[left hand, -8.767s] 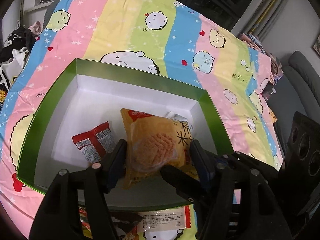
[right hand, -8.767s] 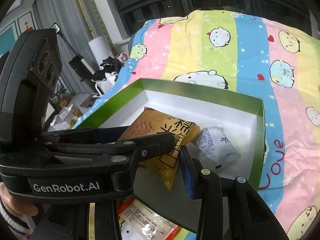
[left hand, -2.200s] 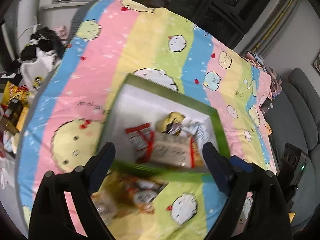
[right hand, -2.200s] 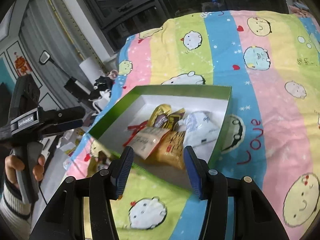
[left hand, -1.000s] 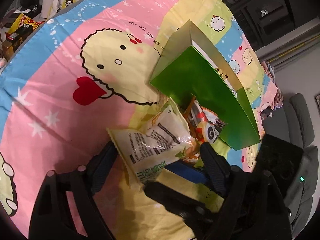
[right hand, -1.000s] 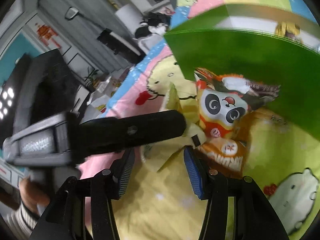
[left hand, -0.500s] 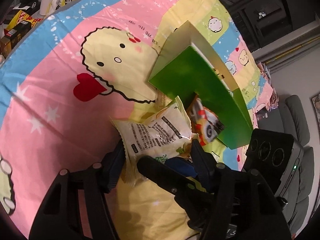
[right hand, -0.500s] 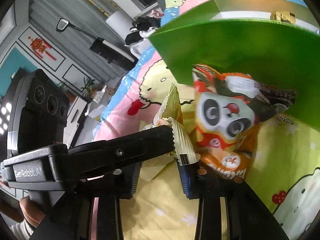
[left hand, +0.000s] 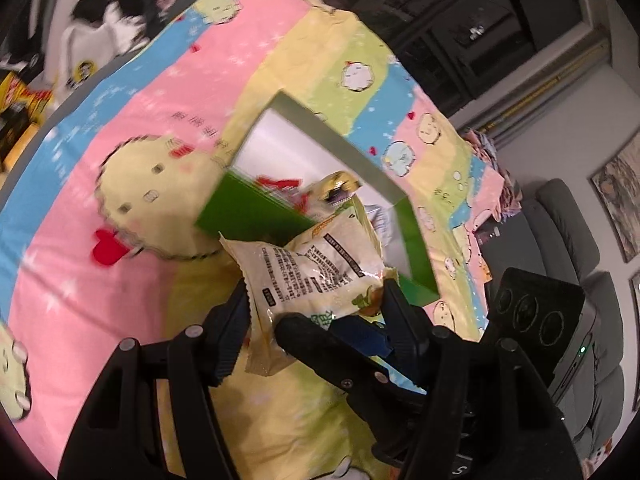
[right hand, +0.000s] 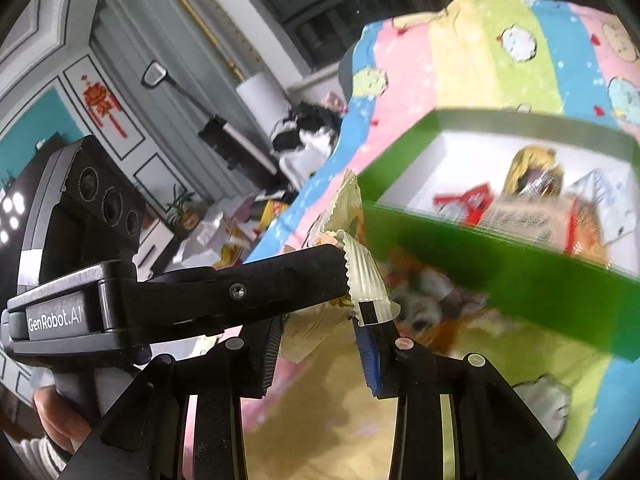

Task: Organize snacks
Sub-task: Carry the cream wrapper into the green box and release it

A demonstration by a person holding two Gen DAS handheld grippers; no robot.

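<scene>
The pale snack packet (left hand: pixel 308 276) with its black printed label sits pinched between the fingers of the left tongs (left hand: pixel 316 312), lifted just near of the green box (left hand: pixel 256 212). From the right wrist view, the packet's crimped edge (right hand: pixel 360 276) pokes out past the left tool's black arm, right in front of the right tongs (right hand: pixel 320 344). Those right tongs stand spread apart, nothing between their fingers (right hand: pixel 370 356), hovering low over the striped cartoon bedsheet (left hand: pixel 132 128).

The box lies on the bed, green outside, white inside. Inside it there's a red wrapper (right hand: pixel 460 204) to the left, a gold wrapper (right hand: pixel 532 168) farther back, a white pouch (right hand: pixel 596 188) at the right, and an orange bag with a printed label (right hand: pixel 532 216) against the near wall. Just outside that near wall, a panda-faced packet (right hand: pixel 424 300) lies on the sheet, blurred. Far left of the bed, dark and white clothes (left hand: pixel 116 12) are heaped.
</scene>
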